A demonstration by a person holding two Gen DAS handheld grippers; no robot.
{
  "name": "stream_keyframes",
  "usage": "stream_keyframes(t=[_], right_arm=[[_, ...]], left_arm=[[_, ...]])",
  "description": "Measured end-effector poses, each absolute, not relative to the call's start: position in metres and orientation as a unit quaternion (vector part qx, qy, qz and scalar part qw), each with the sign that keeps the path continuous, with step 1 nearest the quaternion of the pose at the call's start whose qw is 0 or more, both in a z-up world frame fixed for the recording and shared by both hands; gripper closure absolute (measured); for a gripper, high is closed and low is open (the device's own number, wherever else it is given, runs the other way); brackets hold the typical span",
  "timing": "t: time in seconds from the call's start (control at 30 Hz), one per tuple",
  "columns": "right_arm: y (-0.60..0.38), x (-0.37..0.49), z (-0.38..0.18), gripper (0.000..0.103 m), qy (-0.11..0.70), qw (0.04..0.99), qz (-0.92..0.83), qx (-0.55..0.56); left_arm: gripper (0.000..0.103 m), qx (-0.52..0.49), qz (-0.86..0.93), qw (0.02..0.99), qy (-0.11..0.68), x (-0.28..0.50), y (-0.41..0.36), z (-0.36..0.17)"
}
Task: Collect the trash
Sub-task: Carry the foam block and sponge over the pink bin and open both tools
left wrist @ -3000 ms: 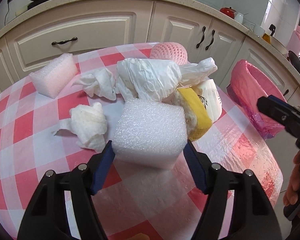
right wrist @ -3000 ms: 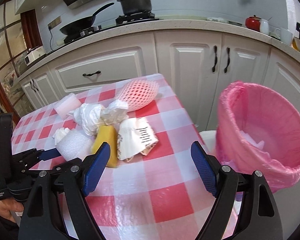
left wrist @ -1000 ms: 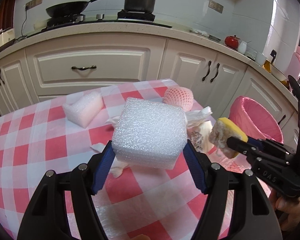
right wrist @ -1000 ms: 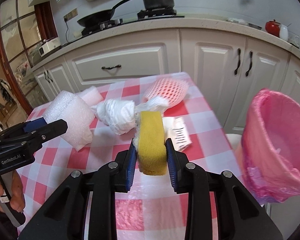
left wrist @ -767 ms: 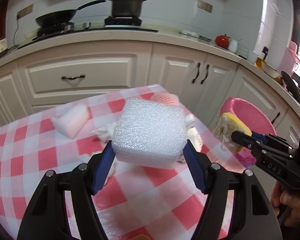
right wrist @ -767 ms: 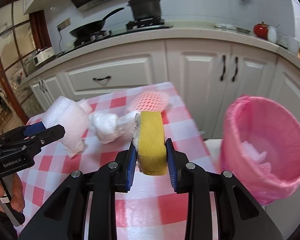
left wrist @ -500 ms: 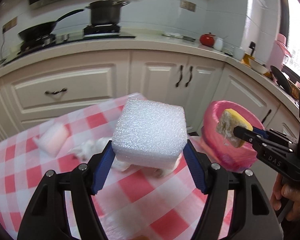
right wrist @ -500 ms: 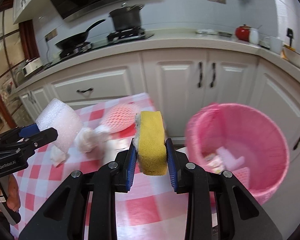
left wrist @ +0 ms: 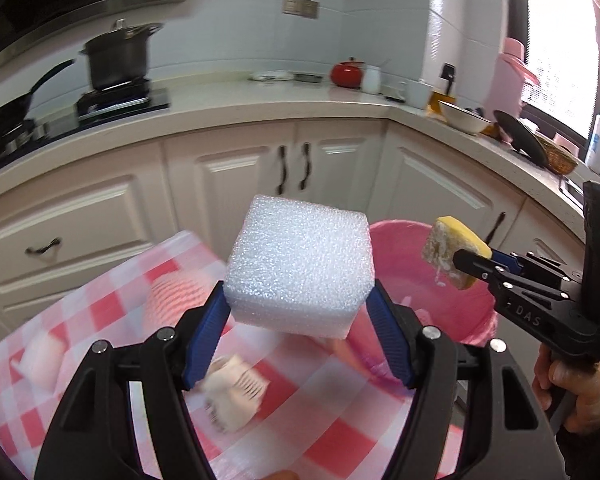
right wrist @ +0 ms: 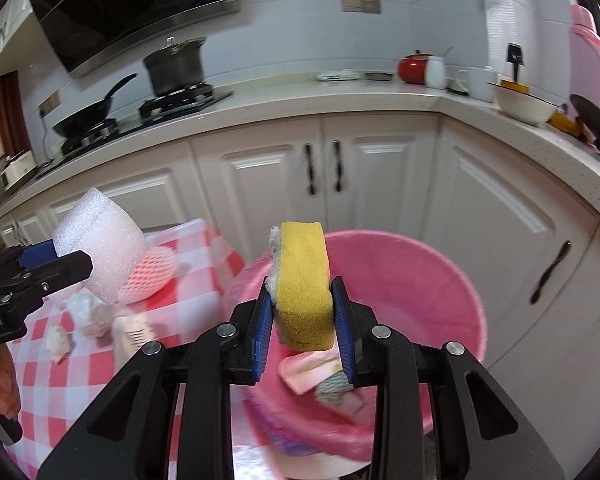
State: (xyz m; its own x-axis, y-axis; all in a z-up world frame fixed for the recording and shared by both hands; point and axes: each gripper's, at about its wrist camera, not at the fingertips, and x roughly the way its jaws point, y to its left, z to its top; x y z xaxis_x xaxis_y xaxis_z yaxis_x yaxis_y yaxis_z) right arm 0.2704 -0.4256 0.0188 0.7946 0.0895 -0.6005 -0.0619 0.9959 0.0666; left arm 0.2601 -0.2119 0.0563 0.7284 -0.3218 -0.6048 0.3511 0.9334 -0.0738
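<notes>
The left tool [left wrist: 300, 312] pinches one white foam block [left wrist: 300, 264]; the right tool [right wrist: 304, 316] pinches one yellow sponge [right wrist: 304, 284] above one pink bin [right wrist: 420, 280]

Your left gripper [left wrist: 298, 324] is a black plastic frame with two arched arms, a round silver screw head on each, and ribbed blue pads lining its fingers [left wrist: 204, 334]. Your right gripper [right wrist: 304, 328] has the same black arms, silver screws and blue pads. From the left wrist view its side carries white "DAS" lettering, and a green light glows on the black block behind it.
</notes>
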Motion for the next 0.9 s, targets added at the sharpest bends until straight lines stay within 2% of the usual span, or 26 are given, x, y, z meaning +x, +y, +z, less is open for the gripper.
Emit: stream_keyframes(t=[0.5,0.57,0.6,0.63,0.73,0.9], right_arm=[[-0.495,0.291,0.017,0.074,0.311,0.949,-0.02,0.043],[-0.501,0.292,0.016,0.073,0.311,0.949,-0.025,0.047],[-0.503,0.292,0.016,0.073,0.311,0.949,-0.029,0.047],[-0.505,0.292,0.015,0.071,0.311,0.949,-0.03,0.048],[-0.51,0.292,0.013,0.051,0.311,0.948,-0.036,0.051],[-0.514,0.287,0.009,0.049,0.311,0.948,-0.041,0.052]], left_arm=[[0.036,0.044,-0.245,0.908,0.337,0.313,-0.31,0.048],[0.035,0.045,-0.251,0.904,0.342,0.319,-0.317,0.047],[0.029,0.046,-0.252,0.902,0.347,0.323,-0.321,0.045],[0.024,0.048,-0.248,0.902,0.35,0.326,-0.322,0.043],[0.024,0.045,-0.246,0.9,0.357,0.332,-0.326,0.038],[0.024,0.042,-0.24,0.9,0.362,0.33,-0.32,0.031]])
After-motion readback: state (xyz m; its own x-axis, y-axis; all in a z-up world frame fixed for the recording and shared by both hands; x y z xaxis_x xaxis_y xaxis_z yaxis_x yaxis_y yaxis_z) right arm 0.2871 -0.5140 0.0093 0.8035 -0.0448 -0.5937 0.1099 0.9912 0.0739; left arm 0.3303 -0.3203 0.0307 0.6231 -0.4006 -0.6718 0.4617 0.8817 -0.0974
